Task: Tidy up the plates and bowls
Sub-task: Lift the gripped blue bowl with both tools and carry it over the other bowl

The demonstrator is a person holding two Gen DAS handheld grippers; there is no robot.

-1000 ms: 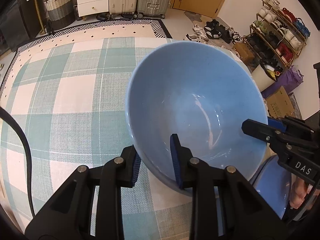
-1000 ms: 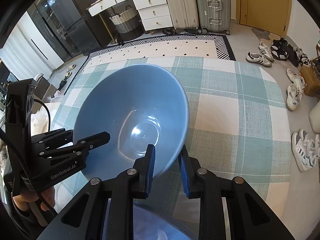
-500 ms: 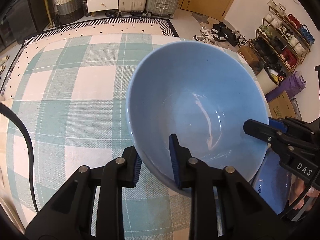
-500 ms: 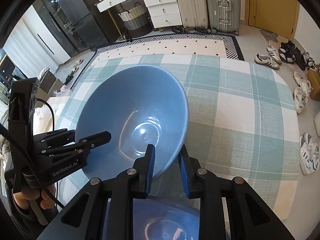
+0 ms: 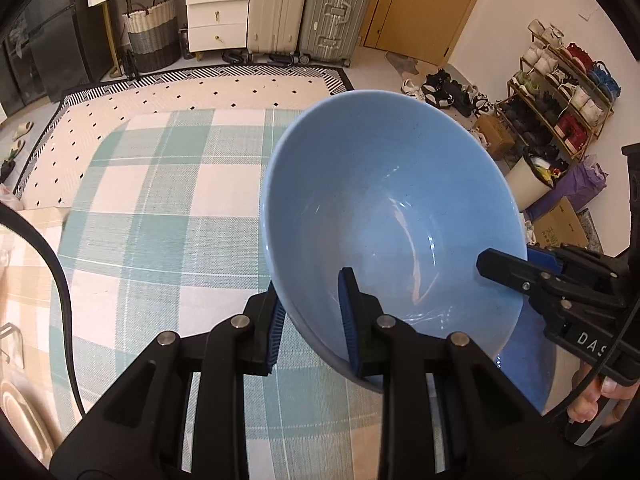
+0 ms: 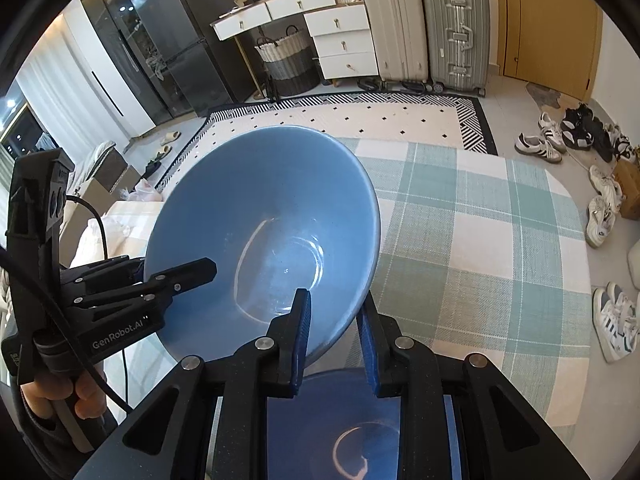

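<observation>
The big blue bowl [image 5: 384, 216] is up in the air above the worktop [image 5: 168, 216], which has a green and white checked cloth on it. The bowl is tipped, with its open side facing the cameras.

The left hand-held gripper [image 5: 310, 330] is clamped on the bowl's rim. One blue pad is inside the bowl and the other is outside, and both press on the wall. The right hand-held gripper [image 6: 334, 338] pinches the rim on the other side of the bowl the same way, one pad in and one pad out.

Right under the big bowl there is a second blue bowl [image 6: 360, 424]. It sits low, between the right gripper's arms in the right wrist view. In the left wrist view it peeks out below the big bowl's edge [image 5: 528, 360].

A person's fingers [image 5: 592, 396] hold the right gripper's handle, near the big bowl. Past the bowl, on the floor, there is a rug [image 6: 380, 116] with black dots, and two suitcases [image 6: 424, 20] stand behind it.
</observation>
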